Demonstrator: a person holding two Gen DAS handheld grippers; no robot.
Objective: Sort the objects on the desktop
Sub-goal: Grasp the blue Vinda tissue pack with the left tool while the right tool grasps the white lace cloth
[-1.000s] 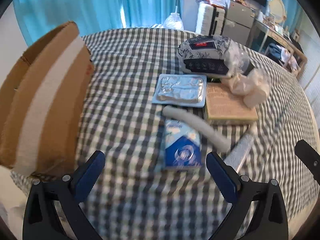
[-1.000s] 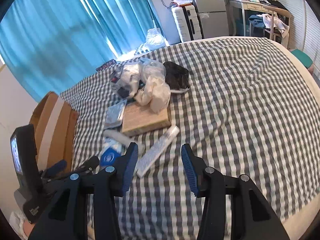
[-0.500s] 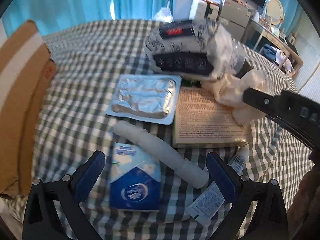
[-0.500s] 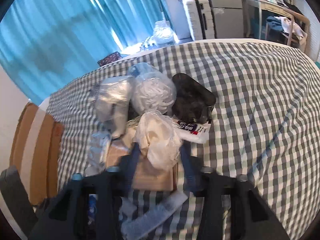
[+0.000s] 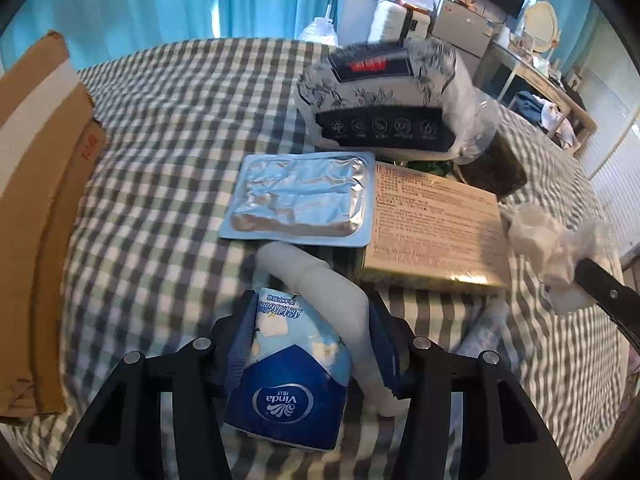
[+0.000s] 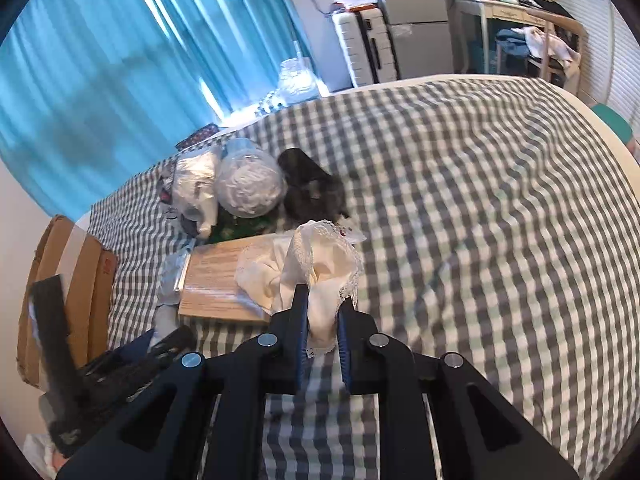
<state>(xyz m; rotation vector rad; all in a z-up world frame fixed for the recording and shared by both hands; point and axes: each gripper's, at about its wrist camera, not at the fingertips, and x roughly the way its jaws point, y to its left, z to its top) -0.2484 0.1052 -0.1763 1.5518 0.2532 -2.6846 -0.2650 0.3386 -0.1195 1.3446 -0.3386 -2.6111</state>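
Note:
My left gripper (image 5: pixel 310 340) is shut on a blue Vinda tissue pack (image 5: pixel 290 368), with a white tube (image 5: pixel 328 300) caught against its right finger. My right gripper (image 6: pixel 323 320) is shut on a white lace cloth (image 6: pixel 316 268), lifted beside the tan box (image 6: pixel 222 276); the cloth also shows in the left wrist view (image 5: pixel 556 244). Ahead in the left wrist view lie a foil blister pack (image 5: pixel 300 200), the tan box (image 5: pixel 432 224) and a black-and-white floral bag (image 5: pixel 384 100).
A cardboard box (image 5: pixel 36 184) stands at the left edge of the checked table (image 6: pixel 480 200). A clear bag of white stuff (image 6: pixel 250 188), a dark pouch (image 6: pixel 312 192) and a clear-wrapped stick (image 5: pixel 480 328) lie in the pile.
My left gripper moved forward and shut on the tissue pack. My right gripper shut on the lace cloth and pulled it off the box to the right.

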